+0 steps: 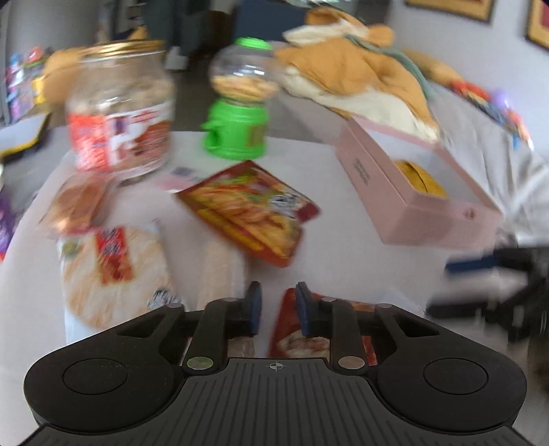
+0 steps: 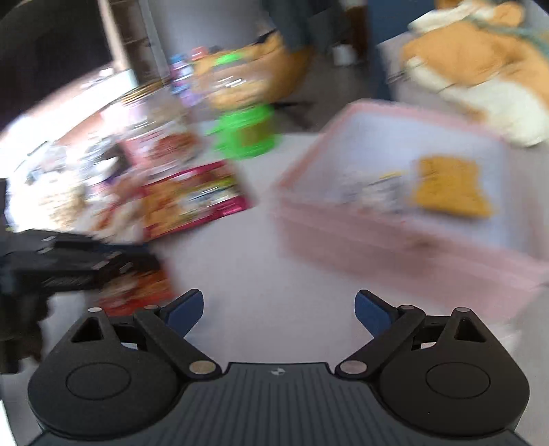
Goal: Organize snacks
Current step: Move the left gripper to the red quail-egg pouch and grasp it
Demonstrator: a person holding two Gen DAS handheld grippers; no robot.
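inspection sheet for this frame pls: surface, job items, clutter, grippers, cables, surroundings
Surface: pale table, mostly bare in front.
Job's things: pink box open, a yellow snack inside; red snack packet flat on the table; round cracker pack; glass jar; green dispenser.
Clutter: plush toy behind the box.
Grippers: left gripper fingers shut, over a red packet; whether it is gripped is unclear. Right gripper open, empty.
Cables: nothing seen.
Surroundings: blurred; framed pictures on the wall.

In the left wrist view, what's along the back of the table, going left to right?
Jar → green dispenser → pink box.
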